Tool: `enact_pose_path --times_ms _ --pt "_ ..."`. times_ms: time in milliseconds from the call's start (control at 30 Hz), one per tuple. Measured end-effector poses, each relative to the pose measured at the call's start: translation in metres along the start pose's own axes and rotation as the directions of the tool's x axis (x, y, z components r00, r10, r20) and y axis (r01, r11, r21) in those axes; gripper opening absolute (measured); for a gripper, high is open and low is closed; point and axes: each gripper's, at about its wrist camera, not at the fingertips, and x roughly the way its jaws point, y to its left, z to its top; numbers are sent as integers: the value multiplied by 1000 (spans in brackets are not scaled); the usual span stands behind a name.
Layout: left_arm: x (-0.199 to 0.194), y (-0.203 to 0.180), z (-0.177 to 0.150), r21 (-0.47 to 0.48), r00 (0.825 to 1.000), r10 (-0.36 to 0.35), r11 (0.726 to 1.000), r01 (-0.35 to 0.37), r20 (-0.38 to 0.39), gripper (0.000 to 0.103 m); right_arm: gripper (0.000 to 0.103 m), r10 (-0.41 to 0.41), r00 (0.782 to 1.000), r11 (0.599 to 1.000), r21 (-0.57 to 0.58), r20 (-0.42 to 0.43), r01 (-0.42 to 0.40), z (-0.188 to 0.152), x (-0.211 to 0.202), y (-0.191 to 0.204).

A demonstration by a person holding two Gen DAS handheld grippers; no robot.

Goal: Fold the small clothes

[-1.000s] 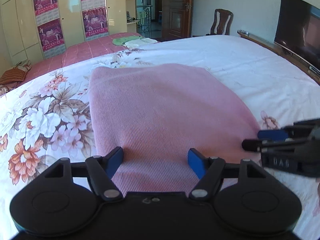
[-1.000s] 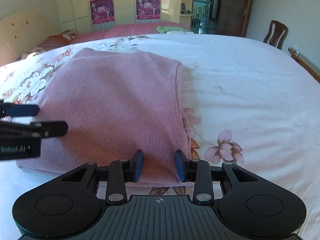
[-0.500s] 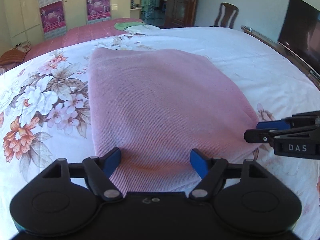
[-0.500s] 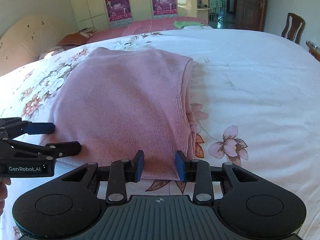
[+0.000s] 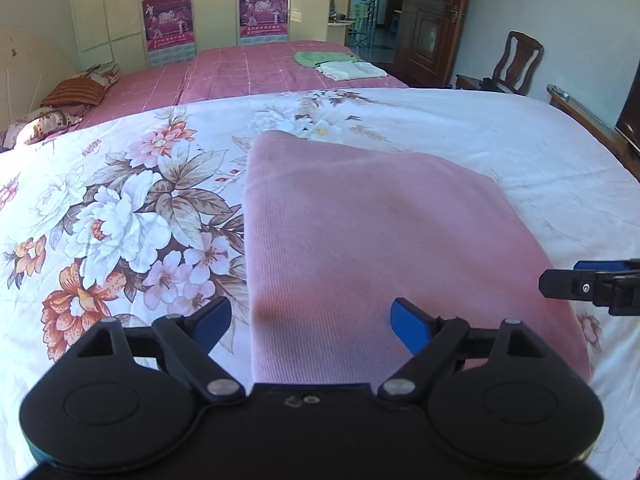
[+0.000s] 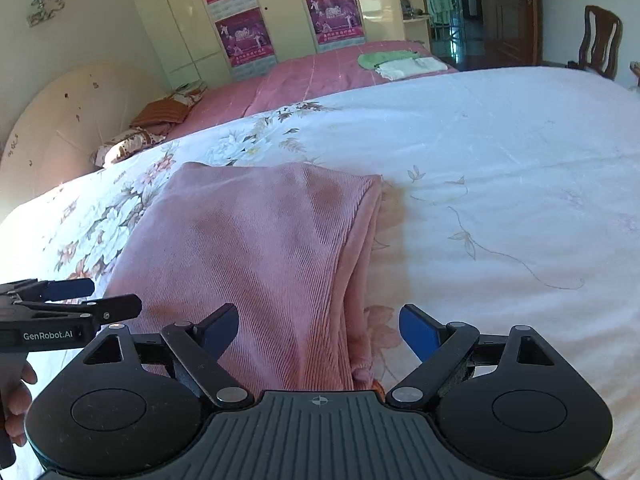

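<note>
A folded pink ribbed garment (image 5: 380,232) lies flat on the floral bedsheet (image 5: 120,216). My left gripper (image 5: 310,320) hovers over the garment's near left corner; its jaws are opening and stand wide apart, with nothing pinched between the blue pads. My right gripper (image 6: 318,330) hovers over the same pink garment (image 6: 256,248) at its near right edge. Its jaws are also opening wide and the pads press on nothing. Each gripper shows at the side of the other's view: the right gripper (image 5: 592,284) and the left gripper (image 6: 80,296).
A second bed with a pink checked cover (image 5: 248,72) holds folded green and white clothes (image 5: 340,64). A wooden chair (image 5: 516,60) and a dark door stand at the back right; a wardrobe with posters (image 5: 208,12) lines the far wall. A hand (image 6: 16,400) holds the left gripper.
The right gripper's jaws have sprung from a narrow gap to wide open; the left jaws widened too. Both grippers pulled back toward the garment's near edge, and the garment lies flat.
</note>
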Motion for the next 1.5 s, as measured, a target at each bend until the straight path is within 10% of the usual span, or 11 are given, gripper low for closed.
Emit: enact_pose_path --times_ms 333,400,500,700,900,1500 --pt "45 33 1 -189 967 -245 955 230 -63 78 84 182 983 963 203 -9 -176 15 39 -50" --pt "47 38 -1 -217 960 -273 942 255 -58 75 43 221 975 950 234 -33 -207 15 46 -54" --pt "40 37 0 -203 955 -292 939 277 -51 64 43 258 965 943 230 -46 -241 16 46 -53" --pt "53 36 0 -202 958 -284 942 269 -45 72 43 252 967 953 185 -33 -241 24 55 -51" --pt "34 32 6 -200 964 -267 944 261 1 37 26 297 954 942 175 -43 -286 19 47 -29" --pt "-59 102 16 -169 955 -267 943 287 130 33 26 463 885 876 126 56 -466 37 13 87"
